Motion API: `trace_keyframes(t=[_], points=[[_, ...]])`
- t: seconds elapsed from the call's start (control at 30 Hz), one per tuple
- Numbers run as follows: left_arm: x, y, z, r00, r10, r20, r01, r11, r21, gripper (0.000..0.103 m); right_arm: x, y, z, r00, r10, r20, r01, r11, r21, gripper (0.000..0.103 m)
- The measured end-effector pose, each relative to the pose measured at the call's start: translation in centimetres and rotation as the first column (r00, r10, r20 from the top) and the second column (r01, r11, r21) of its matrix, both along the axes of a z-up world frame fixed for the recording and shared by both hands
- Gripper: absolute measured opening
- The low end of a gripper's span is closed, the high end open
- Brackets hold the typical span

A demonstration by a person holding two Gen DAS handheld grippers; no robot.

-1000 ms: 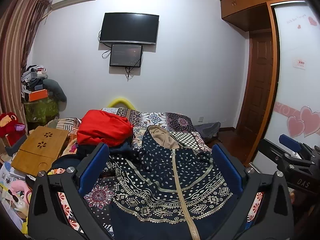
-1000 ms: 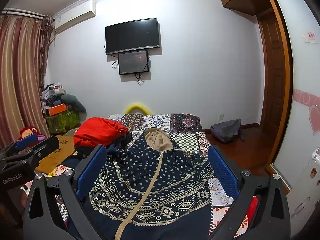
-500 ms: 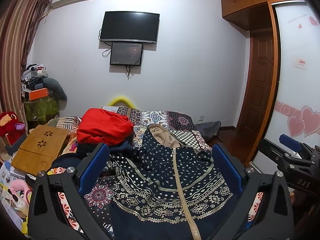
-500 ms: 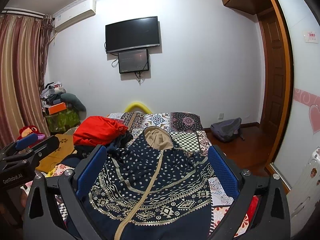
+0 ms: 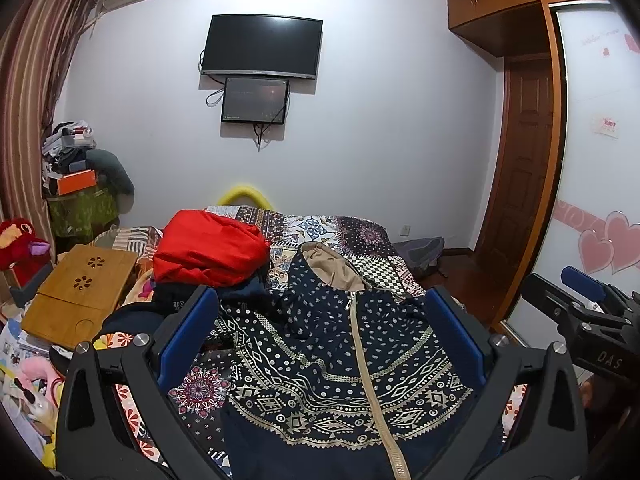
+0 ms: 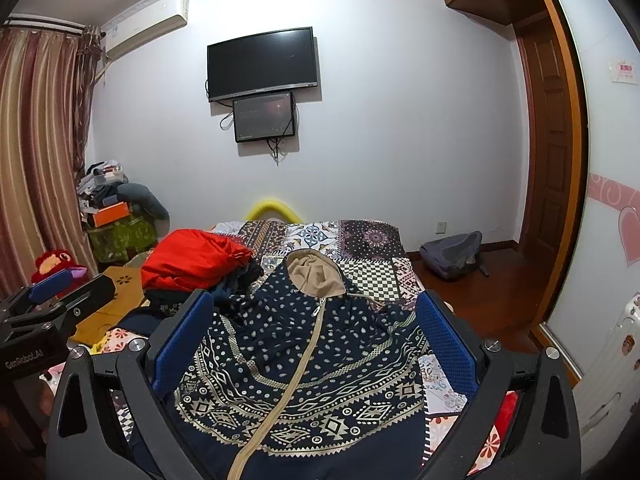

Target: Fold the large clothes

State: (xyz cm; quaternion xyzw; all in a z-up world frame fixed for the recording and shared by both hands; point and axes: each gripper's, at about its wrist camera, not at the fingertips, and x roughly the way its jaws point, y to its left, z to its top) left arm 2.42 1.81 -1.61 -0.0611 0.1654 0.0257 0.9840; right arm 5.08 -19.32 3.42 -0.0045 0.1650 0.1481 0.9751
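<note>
Both wrist cameras above the near end of the bed (image 5: 360,236), facing the far wall, patterned jacket (image 5: 340,344) filling lower centre of each, wall television (image 6: 262,64) shared upper centre

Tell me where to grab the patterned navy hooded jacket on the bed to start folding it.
Probably by the two outer side edges of the hooded jacket, one gripper coming in from each side. It lies front up, zipped, hood pointing away, so both edges are exposed. Left gripper and right gripper have jaws open.
</note>
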Motion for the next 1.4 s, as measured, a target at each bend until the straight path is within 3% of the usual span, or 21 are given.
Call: trace_keyframes(t=[0.37, 0.57, 0.83, 1.0, 1.1, 1.17, 1.33, 1.4], points=[[3.5, 4.4, -1.3, 0.997, 0.064, -0.046, -0.065, 0.998, -0.020, 0.103, 4.5, 1.8, -1.4, 0.997, -0.001, -0.078, -0.003, 0.999, -0.053, 0.100], [6.5, 8.8, -3.2, 0.983, 0.145, -0.109, -0.147, 0.989, -0.010, 0.103, 8.6, 2.8, -4.1, 0.981, -0.013, -0.193, -0.003, 0.996, -0.084, 0.100], [10.4, 17.3, -7.8, 0.922, 0.315, -0.226, -0.326, 0.945, -0.015, 0.103, 14.0, 4.1, -8.5, 0.930, -0.038, -0.366, -0.020, 0.988, -0.153, 0.100], [12.1, 22.1, -11.1, 0.888, 0.352, -0.297, -0.379, 0.925, -0.036, 0.103, 16.6, 4.5, -10.3, 0.887, -0.110, -0.449, 0.024, 0.981, -0.192, 0.100], [12.8, 24.9, -13.3, 0.879, 0.325, -0.350, -0.381, 0.919, -0.103, 0.103, 17.8, 4.6, -11.3, 0.855, -0.163, -0.492, 0.056, 0.973, -0.225, 0.100], [13.2, 26.8, -15.0, 0.867, 0.314, -0.387, -0.400, 0.902, -0.163, 0.103, 18.2, 4.6, -11.8, 0.841, -0.177, -0.511, 0.063, 0.970, -0.233, 0.100], [14.4, 30.8, -19.6, 0.833, 0.227, -0.504, -0.430, 0.838, -0.335, 0.100, 19.2, 4.7, -13.2, 0.813, -0.201, -0.547, 0.060, 0.963, -0.263, 0.100], [14.8, 32.3, -21.5, 0.827, 0.168, -0.536, -0.432, 0.800, -0.415, 0.089, 19.2, 4.8, -13.5, 0.814, -0.202, -0.544, 0.055, 0.960, -0.274, 0.100]])
